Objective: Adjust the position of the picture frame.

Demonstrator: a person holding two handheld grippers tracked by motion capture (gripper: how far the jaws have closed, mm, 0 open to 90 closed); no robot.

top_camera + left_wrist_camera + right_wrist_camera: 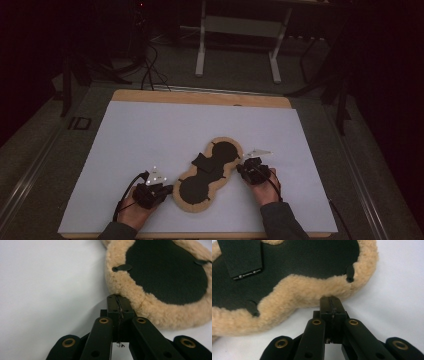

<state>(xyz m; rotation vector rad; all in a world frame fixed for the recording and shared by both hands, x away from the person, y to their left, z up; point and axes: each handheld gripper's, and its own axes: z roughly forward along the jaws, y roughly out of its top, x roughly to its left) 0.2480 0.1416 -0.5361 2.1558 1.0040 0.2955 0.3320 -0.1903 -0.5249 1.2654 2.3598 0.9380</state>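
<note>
A peanut-shaped black pad (207, 175) with a tan fleece rim lies flat on the white sheet (150, 130), with a black strap tab (202, 160) across its waist. My left gripper (169, 190) is shut, its tips against the rim at the pad's near-left end. In the left gripper view the shut jaws (117, 298) touch the fleece rim (125, 287). My right gripper (242, 169) is shut at the pad's right side. In the right gripper view its tips (332, 300) abut the fleece rim (294, 290) below the strap tab (240, 257). Whether any fleece is pinched is unclear.
The white sheet covers a wooden tabletop (200, 97) and has bare room to the left, right and far side of the pad. Beyond the table stand a white desk frame (240, 30) and cables (150, 65) on the dark floor.
</note>
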